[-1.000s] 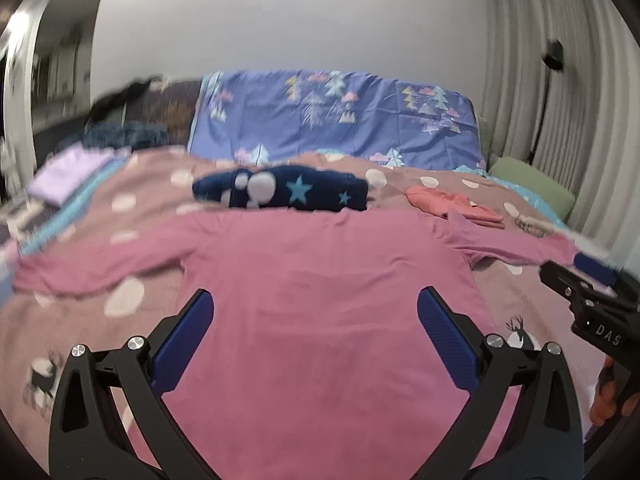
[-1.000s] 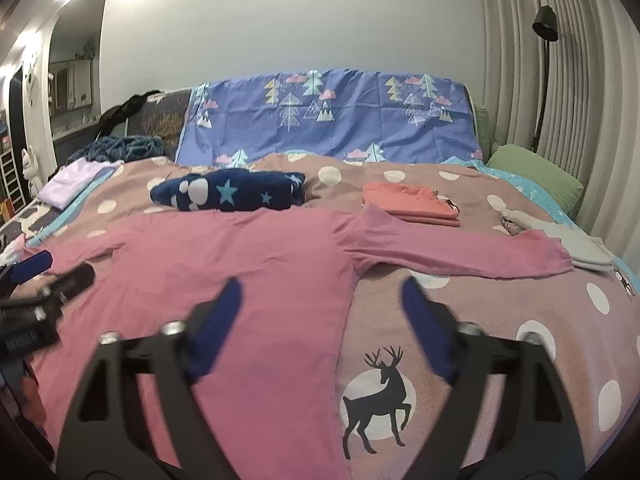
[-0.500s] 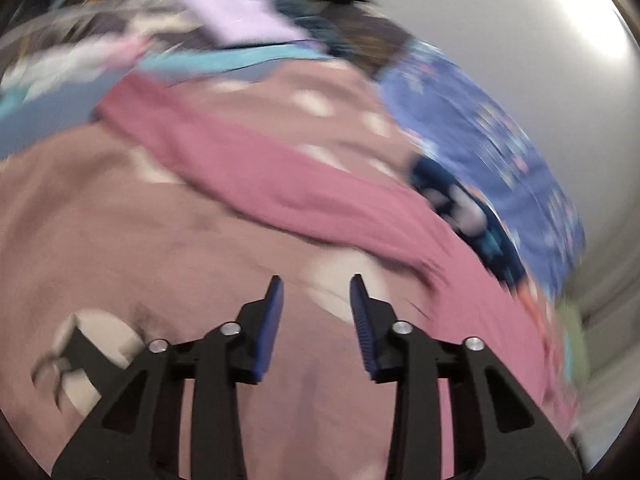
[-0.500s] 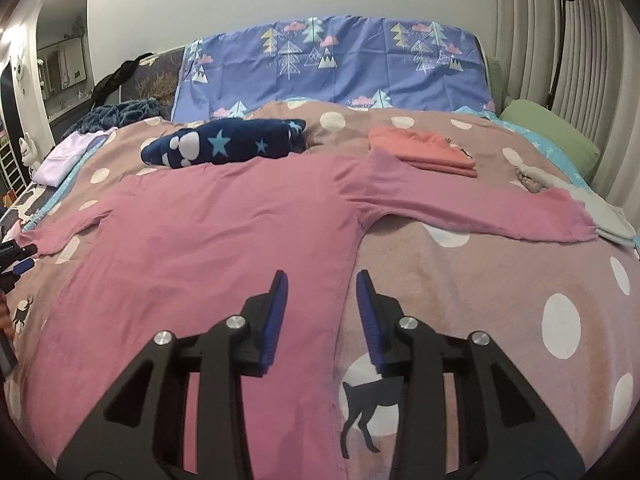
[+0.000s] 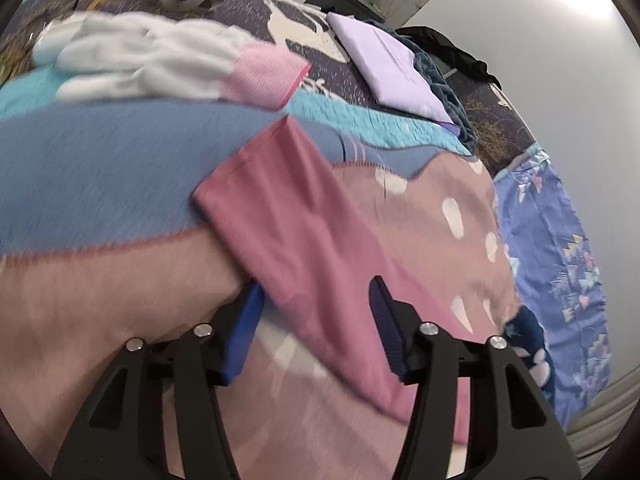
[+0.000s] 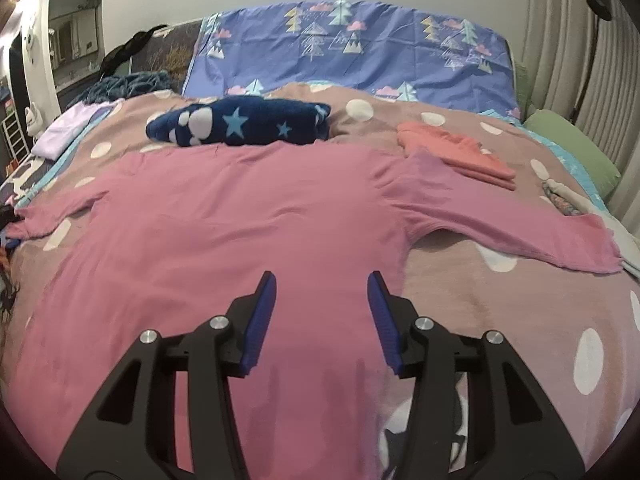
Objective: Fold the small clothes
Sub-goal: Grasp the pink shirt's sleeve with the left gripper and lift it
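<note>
A pink long-sleeved shirt (image 6: 248,240) lies spread flat on the bed with both sleeves out to the sides. In the left wrist view its left sleeve (image 5: 304,240) runs diagonally, the cuff end pointing up and left. My left gripper (image 5: 316,316) is low over this sleeve with a finger on each side of it; the jaws are opening and the pads do not press the cloth. My right gripper (image 6: 322,308) hovers over the lower right of the shirt's body near its side edge, jaws opening, with nothing gripped between them.
A folded navy star blanket (image 6: 240,126) and a folded coral garment (image 6: 456,152) lie just beyond the shirt. A lilac folded piece (image 5: 392,68) and a white-and-pink garment (image 5: 160,60) sit near the left sleeve. A green pillow (image 6: 572,152) is at the far right.
My left gripper swung from the shirt's body out to the left sleeve and rolled; its jaws narrowed, then widened around the sleeve. My right gripper sank closer to the shirt, jaws narrowing, then widening.
</note>
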